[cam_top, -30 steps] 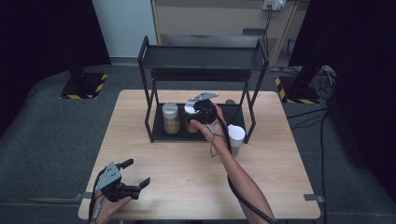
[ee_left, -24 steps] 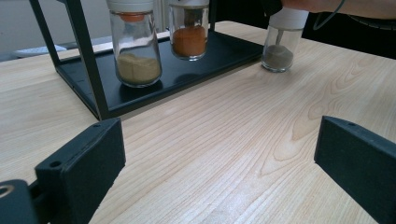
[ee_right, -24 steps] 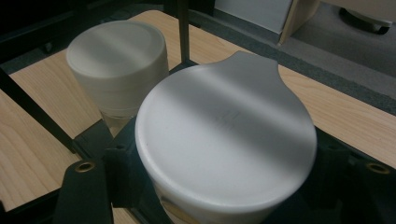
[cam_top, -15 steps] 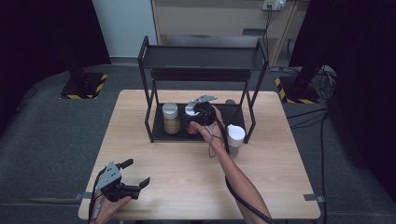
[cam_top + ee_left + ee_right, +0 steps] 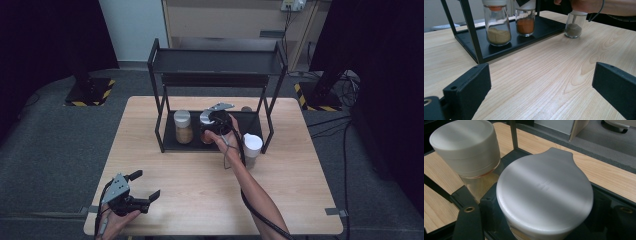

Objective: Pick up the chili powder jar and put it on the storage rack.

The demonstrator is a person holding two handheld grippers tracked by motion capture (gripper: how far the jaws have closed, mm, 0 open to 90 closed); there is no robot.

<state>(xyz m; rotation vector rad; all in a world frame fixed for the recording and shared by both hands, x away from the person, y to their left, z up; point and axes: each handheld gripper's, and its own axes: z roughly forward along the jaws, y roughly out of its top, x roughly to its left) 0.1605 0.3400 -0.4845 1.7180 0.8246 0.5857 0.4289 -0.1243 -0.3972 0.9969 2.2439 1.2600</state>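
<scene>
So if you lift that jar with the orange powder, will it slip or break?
Probably no slip: the right gripper is shut around the orange spice jar just under its white lid. The clear glass looks breakable if dropped. Only part full, so likely light, though tall enough to tip.

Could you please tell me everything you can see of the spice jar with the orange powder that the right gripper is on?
The orange-powder jar is clear glass with a white flip-top cap, filled about halfway with orange powder. It stands upright on the lower shelf of the black rack, just right of the jar of tan powder and apart from it. The right gripper comes from above with its jaws closed on the cap. Whether the jar's base is lifted off the shelf cannot be told.
</scene>
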